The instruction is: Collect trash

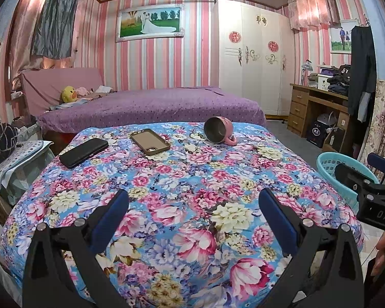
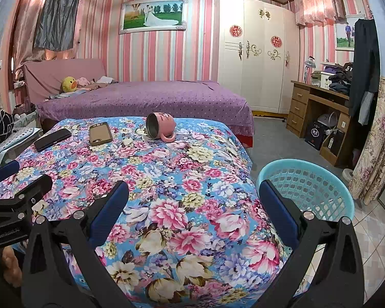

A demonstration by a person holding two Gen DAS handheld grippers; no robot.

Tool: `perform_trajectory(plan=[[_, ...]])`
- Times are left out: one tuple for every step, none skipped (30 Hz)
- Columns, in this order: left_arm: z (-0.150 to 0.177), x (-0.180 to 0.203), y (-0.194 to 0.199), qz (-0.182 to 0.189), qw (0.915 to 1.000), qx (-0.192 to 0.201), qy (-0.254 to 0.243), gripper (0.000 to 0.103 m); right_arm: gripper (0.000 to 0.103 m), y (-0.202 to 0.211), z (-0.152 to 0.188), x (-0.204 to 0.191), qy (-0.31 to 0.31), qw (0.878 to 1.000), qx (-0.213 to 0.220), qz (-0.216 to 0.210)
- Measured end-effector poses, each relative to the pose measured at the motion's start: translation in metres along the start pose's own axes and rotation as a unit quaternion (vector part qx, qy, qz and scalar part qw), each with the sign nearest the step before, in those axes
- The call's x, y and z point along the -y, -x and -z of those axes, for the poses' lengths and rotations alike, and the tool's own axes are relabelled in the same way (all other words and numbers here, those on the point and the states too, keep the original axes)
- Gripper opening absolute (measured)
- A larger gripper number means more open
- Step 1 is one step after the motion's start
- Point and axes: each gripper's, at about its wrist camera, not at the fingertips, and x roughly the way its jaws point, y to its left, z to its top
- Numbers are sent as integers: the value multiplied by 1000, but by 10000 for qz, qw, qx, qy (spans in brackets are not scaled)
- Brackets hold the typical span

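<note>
Left gripper (image 1: pixel 193 220): nearest the lens, jaws released and spread wide, nothing between them, hovering over the near part of the floral bedspread (image 1: pixel 182 179)
Black phone (image 1: pixel 84 152): far left on the bedspread, lying flat
Tan phone case (image 1: pixel 150 141): just right of the black phone, apart from it, open side up
Pink mug (image 1: pixel 219 130): far centre, tipped on its side, mouth facing the near left, handle resting on the cloth
Right gripper (image 2: pixel 193 220): jaws likewise released and empty, over the bedspread's near right edge
Teal basket (image 2: pixel 320 179): on the floor just beside the bed's right side, looks empty in its visible part, the likely drop point
Trash: no clear scrap or wrapper shows on the bedspread; the three items there are the only candidates, so what counts as trash is a judgement
Risk, wrong pick: a phone could be taken for trash and dropped in the basket
Risk, mug: round and on its side on soft cloth, it may roll from a nudge or slip from a grip on its wall
Risk, cloth: jaws closing low could pinch the bedspread and drag the items
</note>
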Motion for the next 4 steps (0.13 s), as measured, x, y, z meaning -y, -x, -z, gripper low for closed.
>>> perform_trajectory(plan=[[0, 0, 0, 9, 10000, -6, 4, 99, 99, 0, 0, 0, -3, 10000, 4, 2], [0, 0, -1, 14, 10000, -18, 7, 99, 99, 0, 0, 0, -2, 10000, 2, 2], [0, 0, -1, 20, 10000, -27, 11, 99, 99, 0, 0, 0, -5, 10000, 4, 4], [0, 0, -2, 26, 10000, -33, 17, 99, 99, 0, 0, 0, -7, 10000, 5, 7]])
